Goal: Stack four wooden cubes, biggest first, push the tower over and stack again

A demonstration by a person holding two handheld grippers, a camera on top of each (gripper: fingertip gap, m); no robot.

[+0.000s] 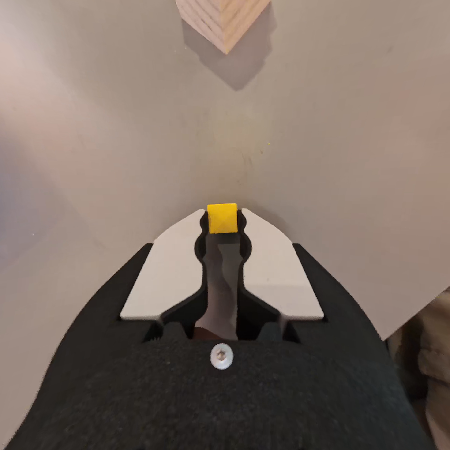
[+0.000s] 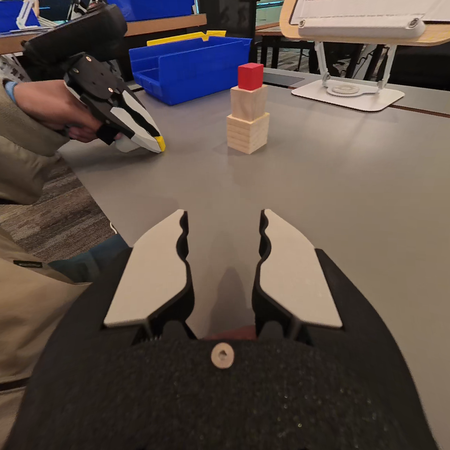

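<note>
Left of the three-cube tower (image 2: 248, 109), the left gripper (image 1: 222, 214) pinches the yellow cube (image 1: 222, 218), best lowered squarely onto the red cube (image 2: 250, 76); the right gripper (image 2: 224, 214) waits agape.

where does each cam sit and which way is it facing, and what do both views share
Left wrist view: sits on the left gripper, angled down at the grey table; its fingers are shut on a small yellow cube, the largest wooden cube ahead.
Right wrist view: sits on the open right gripper, facing across the table at the three-cube tower, red cube on top; a hand and sleeve show at left.
Shared: the left gripper, yellow cube, bottom cube and table.
</note>
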